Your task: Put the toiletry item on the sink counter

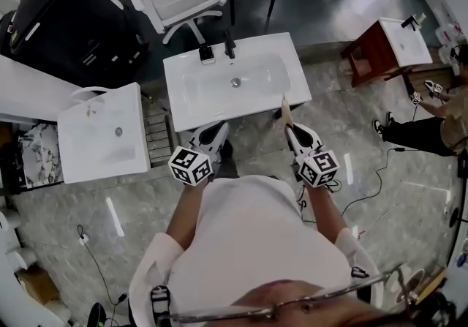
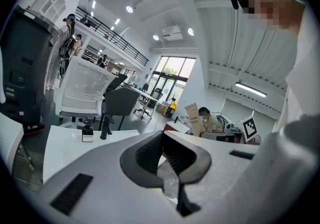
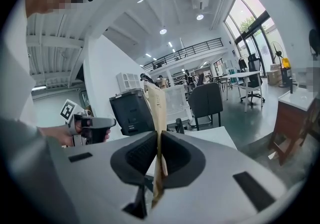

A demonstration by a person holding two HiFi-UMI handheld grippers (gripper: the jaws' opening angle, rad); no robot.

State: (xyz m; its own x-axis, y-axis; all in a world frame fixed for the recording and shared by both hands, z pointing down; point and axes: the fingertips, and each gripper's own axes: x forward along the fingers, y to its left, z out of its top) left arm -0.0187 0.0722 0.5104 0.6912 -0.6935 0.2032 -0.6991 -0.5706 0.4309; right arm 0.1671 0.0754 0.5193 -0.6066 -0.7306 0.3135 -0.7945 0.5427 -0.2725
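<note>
**Head view.** The white sink counter (image 1: 179,73) fills the upper centre of the frame, with a dark faucet (image 1: 229,46) at its far edge. Below it, right of centre, the right gripper (image 1: 289,126) pinches the toiletry item (image 1: 284,108), a thin tan carton that stands upright out of the jaws. The carton's top lies against the near edge of the surface in the picture, and it looks held in the air, not resting on anything. The left gripper (image 1: 207,137) is left of centre, just below that same near edge, with nothing in it.

**Left gripper view.** The jaws meet at their tips, and only floor shows past them. The carton (image 2: 193,119) shows right of centre. The surface (image 2: 70,143) stretches out to the left, bare but for the faucet and a small dispenser (image 2: 87,132).

**Right gripper view.** Both dark pads press flat on the carton (image 3: 157,107), which rises out of the jaws in mid-frame. The surface (image 3: 215,138) lies just beyond.

**Progress.** The item is picked up and brought to the edge of the sink counter, but not yet set down. What seems left is to carry it over the surface, lower it and let go.
</note>
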